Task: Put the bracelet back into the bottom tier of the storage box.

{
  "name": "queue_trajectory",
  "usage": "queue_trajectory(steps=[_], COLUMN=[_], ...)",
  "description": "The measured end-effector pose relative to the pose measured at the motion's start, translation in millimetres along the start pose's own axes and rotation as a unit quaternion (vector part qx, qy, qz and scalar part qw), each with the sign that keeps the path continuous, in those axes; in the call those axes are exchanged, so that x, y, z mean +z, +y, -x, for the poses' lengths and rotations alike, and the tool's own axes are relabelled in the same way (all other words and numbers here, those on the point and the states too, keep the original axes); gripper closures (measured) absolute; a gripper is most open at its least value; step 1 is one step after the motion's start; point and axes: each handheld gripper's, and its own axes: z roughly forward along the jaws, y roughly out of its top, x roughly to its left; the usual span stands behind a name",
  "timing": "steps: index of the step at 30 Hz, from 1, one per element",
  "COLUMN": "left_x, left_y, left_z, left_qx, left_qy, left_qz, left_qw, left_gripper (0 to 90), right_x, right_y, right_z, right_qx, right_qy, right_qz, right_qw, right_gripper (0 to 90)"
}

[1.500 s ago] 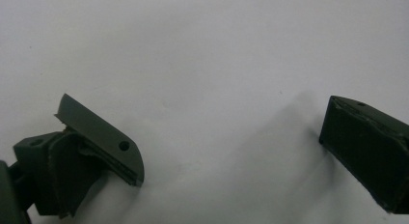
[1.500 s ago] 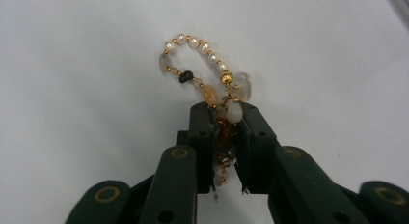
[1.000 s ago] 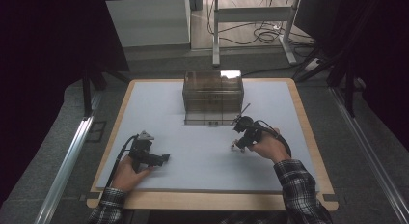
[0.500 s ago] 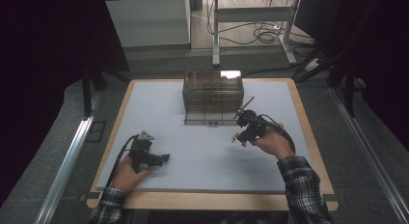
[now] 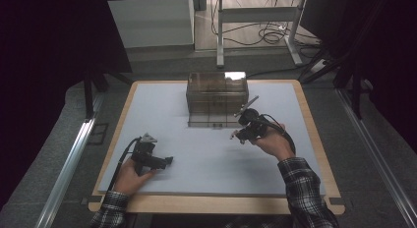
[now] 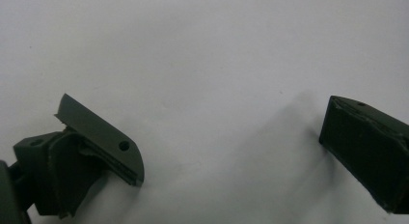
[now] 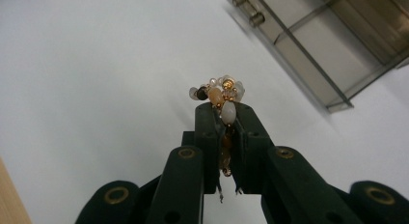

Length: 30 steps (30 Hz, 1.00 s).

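Note:
My right gripper [image 7: 223, 108] is shut on a beaded bracelet [image 7: 219, 94] of white, amber and gold beads, which bunches above the jaw tips. In the high view the right gripper [image 5: 238, 135] hangs above the white mat, just right of the front of a smoky clear plastic box [image 5: 216, 98]. That box [image 7: 333, 55] shows its dividers at the upper right of the right gripper view. My left gripper [image 5: 167, 161] lies low on the mat at the front left. Its jaws stand wide apart, with bare mat between the two fingers [image 6: 106, 137].
The white mat [image 5: 206, 154] lies on a wooden-edged table [image 5: 314, 134]. A metal rail [image 5: 69, 159] runs along the left side. Desk legs and cables [image 5: 265, 36] stand on the floor beyond the table's far edge.
My right hand has carried the bracelet a little up and toward the box. The left hand has stayed where it was.

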Motion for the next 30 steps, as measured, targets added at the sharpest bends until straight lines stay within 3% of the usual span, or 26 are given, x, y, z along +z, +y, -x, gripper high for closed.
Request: queue_trajectory(steps=[16,30], left_x=[-0.3,-0.3], left_y=[0.0,0.0], left_z=[-0.3,-0.3], left_qx=[0.002,0.002], left_qy=[0.000,0.000], left_qz=[-0.002,-0.002], left_qw=[1.0000,1.0000], left_gripper=[0.0,0.0], right_x=[10.4,22.0], right_y=[14.4,27.2], right_z=[-0.9,-0.6], right_qx=[0.008,0.018], right_qy=[-0.010,-0.026], right_qz=[0.061,0.118], right_qw=[0.9980,0.9926], right_gripper=[81.0,80.7])
